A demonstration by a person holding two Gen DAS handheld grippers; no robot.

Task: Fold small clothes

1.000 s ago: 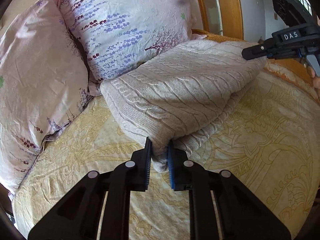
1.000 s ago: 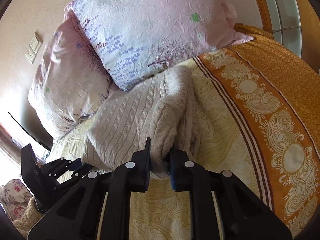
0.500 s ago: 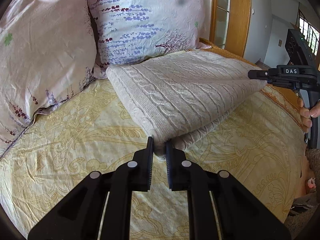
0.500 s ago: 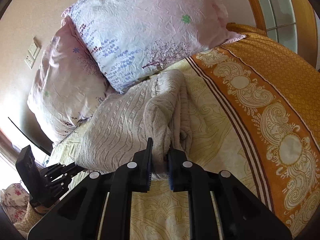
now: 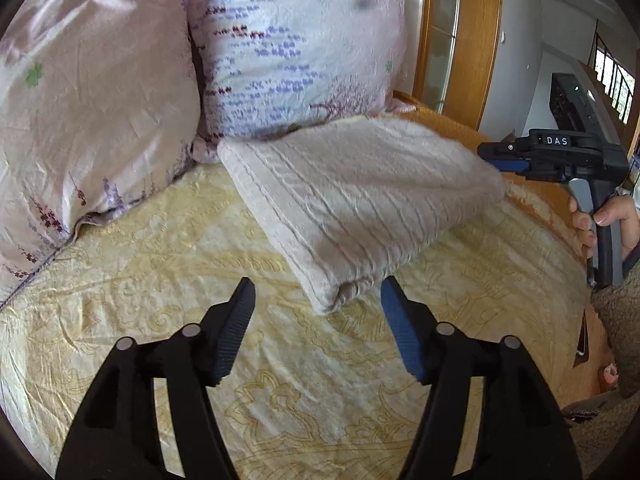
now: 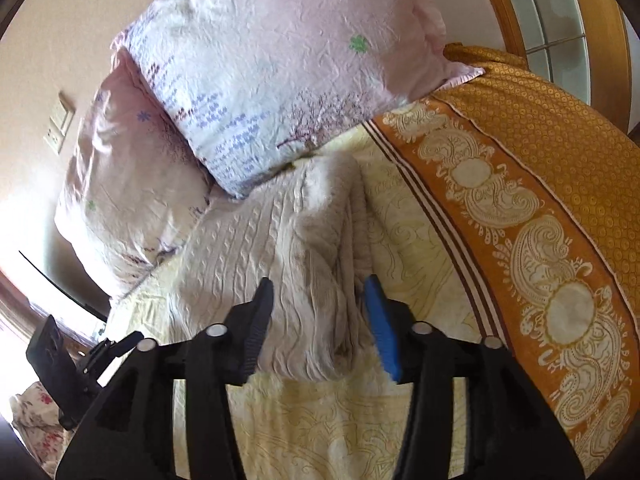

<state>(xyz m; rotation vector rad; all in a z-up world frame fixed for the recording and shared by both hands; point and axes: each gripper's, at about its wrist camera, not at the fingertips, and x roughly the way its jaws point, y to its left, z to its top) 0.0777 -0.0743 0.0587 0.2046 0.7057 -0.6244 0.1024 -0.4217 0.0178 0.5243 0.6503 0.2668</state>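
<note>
A folded cream cable-knit sweater lies on the yellow patterned bedspread, its far edge against the pillows. My left gripper is open, its jaws wide apart, with the sweater's near corner lying loose between and just beyond them. In the right wrist view the sweater reaches down between the jaws of my right gripper, which is open; the cloth sits between the fingers without being pinched. The right gripper also shows in the left wrist view at the sweater's right corner.
Two pink floral pillows stand at the head of the bed. An orange patterned cover runs along the bed's right side. A wooden door frame is behind. The left gripper shows in the right wrist view.
Both grippers were shut on corners of the sweater and have opened, letting it go. The sweater has dropped flat on the bed. The left gripper has drawn back a little.
</note>
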